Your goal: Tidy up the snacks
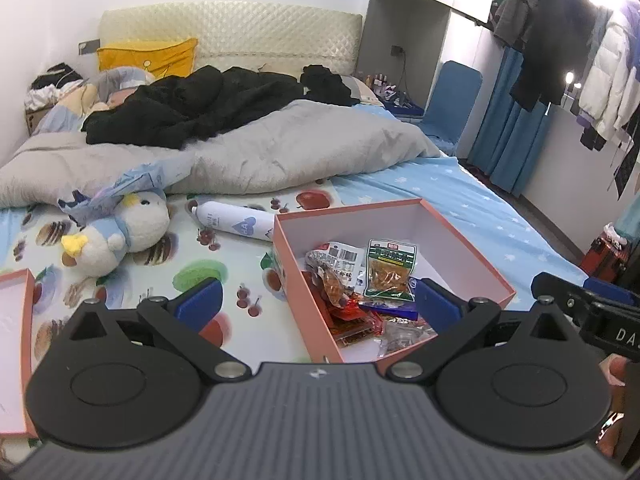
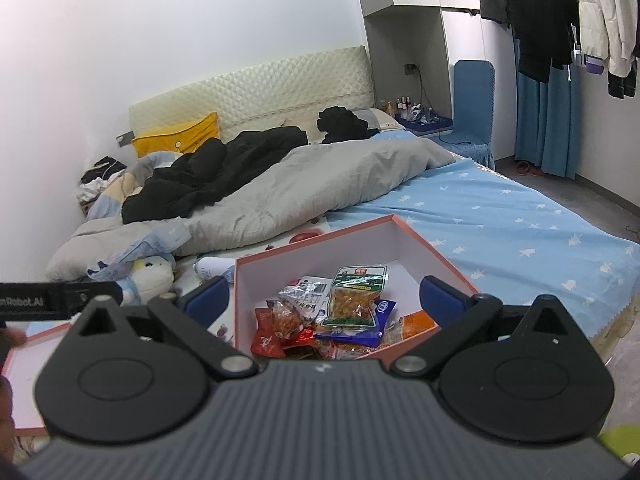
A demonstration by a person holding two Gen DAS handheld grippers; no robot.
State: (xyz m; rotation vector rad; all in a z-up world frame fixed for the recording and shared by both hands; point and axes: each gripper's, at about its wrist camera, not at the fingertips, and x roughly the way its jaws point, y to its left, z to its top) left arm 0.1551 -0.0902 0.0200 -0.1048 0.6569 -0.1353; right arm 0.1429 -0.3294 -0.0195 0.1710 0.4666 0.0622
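behind everything stands a quilted cream headboard (image 1: 228, 36), with a rumpled grey duvet (image 1: 248, 152) and black clothing (image 1: 192, 108) heaped on the bed. nearer me the bedsheet (image 1: 460, 200) is pale blue with white stars, and a glossy fruit-print mat (image 1: 208, 272) lies left of it. on the mat i see a plush bird (image 1: 120, 232), soft and round, and a smooth white cylindrical can (image 1: 232, 222) lying on its side.

the snacks sit in a square cardboard box (image 1: 472, 256), salmon-pink outside and white inside. among the crinkly packets (image 1: 360, 312), a clear green-topped pouch (image 1: 392, 268) of orange strips lies uppermost; its print is too small for me to read.

my left gripper (image 1: 318, 300) is spread wide with nothing between its blue pads; the box's near left wall falls between them. my right gripper (image 2: 322, 300) is likewise spread and empty, hovering over the box's near corner, the packets just beyond. the other rig's black body reads "nrobot.ai" in the right view.
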